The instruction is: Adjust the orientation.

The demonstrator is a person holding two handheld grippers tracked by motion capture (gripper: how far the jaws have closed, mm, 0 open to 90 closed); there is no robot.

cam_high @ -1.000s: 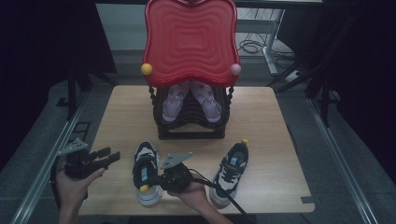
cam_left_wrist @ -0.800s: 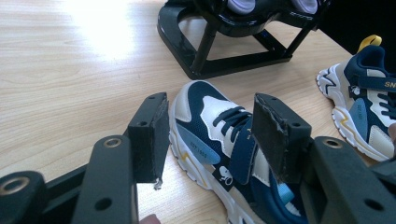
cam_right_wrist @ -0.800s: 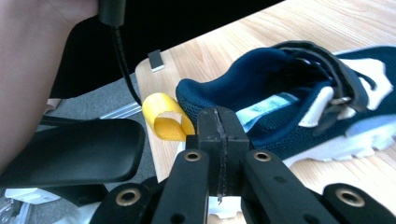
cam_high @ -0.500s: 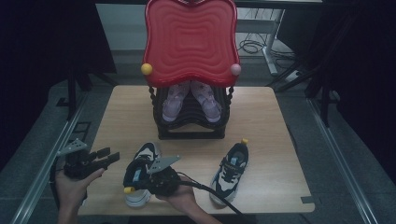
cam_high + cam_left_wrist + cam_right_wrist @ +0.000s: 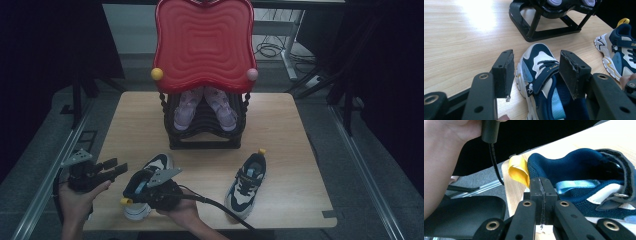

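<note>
Sneaker held at the heel

Lower left of the high view: right hand-held gripper was clamped on the near sneaker at its collar — left hand-held gripper gaped empty beside it. Best moved low over the desk — grip kept firm.

The setting was a lab or recording studio rather than a home. A bare wooden table stood alone on grey floor, hemmed by black curtains left and right. Metal rails ran along the floor beside it, loose cables lay at the far side, and dark stand legs rose at far right.
</note>
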